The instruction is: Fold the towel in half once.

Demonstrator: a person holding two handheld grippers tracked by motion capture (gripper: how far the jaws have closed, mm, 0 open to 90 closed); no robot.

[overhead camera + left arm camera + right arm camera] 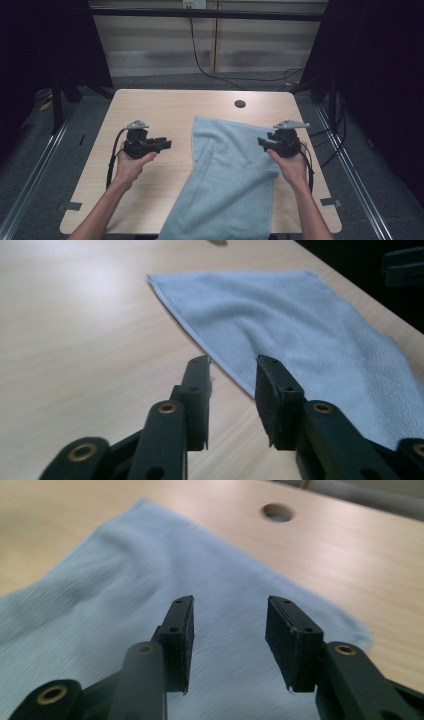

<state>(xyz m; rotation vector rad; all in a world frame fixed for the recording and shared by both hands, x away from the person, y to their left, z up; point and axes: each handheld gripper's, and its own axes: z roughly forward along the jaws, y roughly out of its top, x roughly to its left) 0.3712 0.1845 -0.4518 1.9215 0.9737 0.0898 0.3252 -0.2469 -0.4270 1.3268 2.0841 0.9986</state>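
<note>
A: A pale wooden counter (pixel 150 110) is sitting in a dim room, dark curtains hanging at both sides of the frame and a black cable trailing down the back wall. Where is the cloth lying?

B: The light blue towel (pixel 227 180) is lying flat across the centre and lower right of the high view, its near end running off the counter's front edge at the bottom of the frame. A round cable hole (pixel 240 104) is showing just above its far edge.

A: And the tools?

B: The left tool (pixel 167 144) is hovering over bare wood at centre left, apart from the towel, jaws spread and gripping nothing. In the left gripper view (pixel 232 365) its tips are pointing at the towel's hemmed edge (pixel 200 335). The right tool (pixel 261 142) is sitting over the towel's right border, jaws likewise parted and empty; the right gripper view (pixel 229 605) is showing cloth beneath them.

A: What could be going wrong from here?

B: I'd judge the flat lie as the trouble. With the hem lying tight on the wood, jaws coming in level may be skating over it or pinching just a few loops. And with so much towel hanging off the front, one weak grip could be letting the whole cloth slide to the floor.
</note>
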